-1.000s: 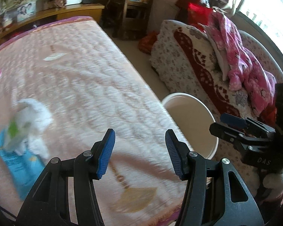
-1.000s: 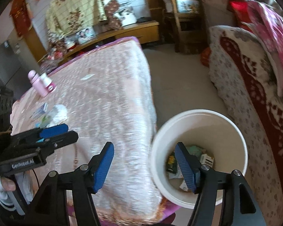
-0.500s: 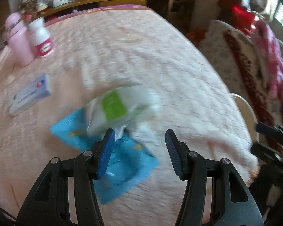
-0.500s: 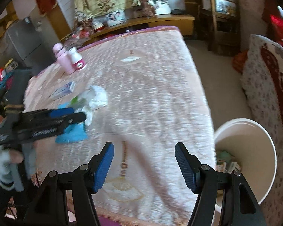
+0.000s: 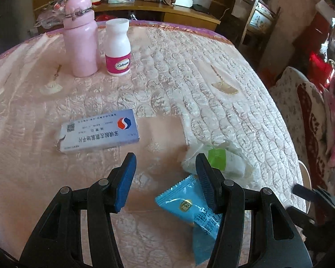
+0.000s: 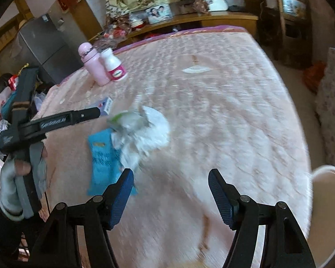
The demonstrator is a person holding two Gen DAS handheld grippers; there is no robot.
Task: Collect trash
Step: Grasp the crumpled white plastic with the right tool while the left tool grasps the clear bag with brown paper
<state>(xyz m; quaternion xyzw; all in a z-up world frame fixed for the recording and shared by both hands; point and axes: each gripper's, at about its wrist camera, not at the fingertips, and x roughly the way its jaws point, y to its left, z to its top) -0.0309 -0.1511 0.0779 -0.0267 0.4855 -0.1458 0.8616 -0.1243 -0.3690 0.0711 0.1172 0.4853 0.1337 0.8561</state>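
Both tongs have swung from the bucket (image 6: 328, 212) back over the bed (image 5: 189, 71): the left tongs (image 5: 165, 181), half open and empty, hover beside the blue wrapper (image 5: 189, 210) and crumpled tissue (image 5: 223, 163), while the right tongs (image 6: 170, 197), opening and empty, seemingly approach the same trash.

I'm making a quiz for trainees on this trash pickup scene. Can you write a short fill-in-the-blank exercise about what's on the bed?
1. The white pill bottle stands right beside a ____ flask.
2. The snack wrapper lying by the crumpled tissue is ____ in colour.
3. The flat medicine box is lying ____ on the bedspread, not standing.
4. Between the left gripper's fingers there is ____.

Missing words: pink; blue; flat; nothing
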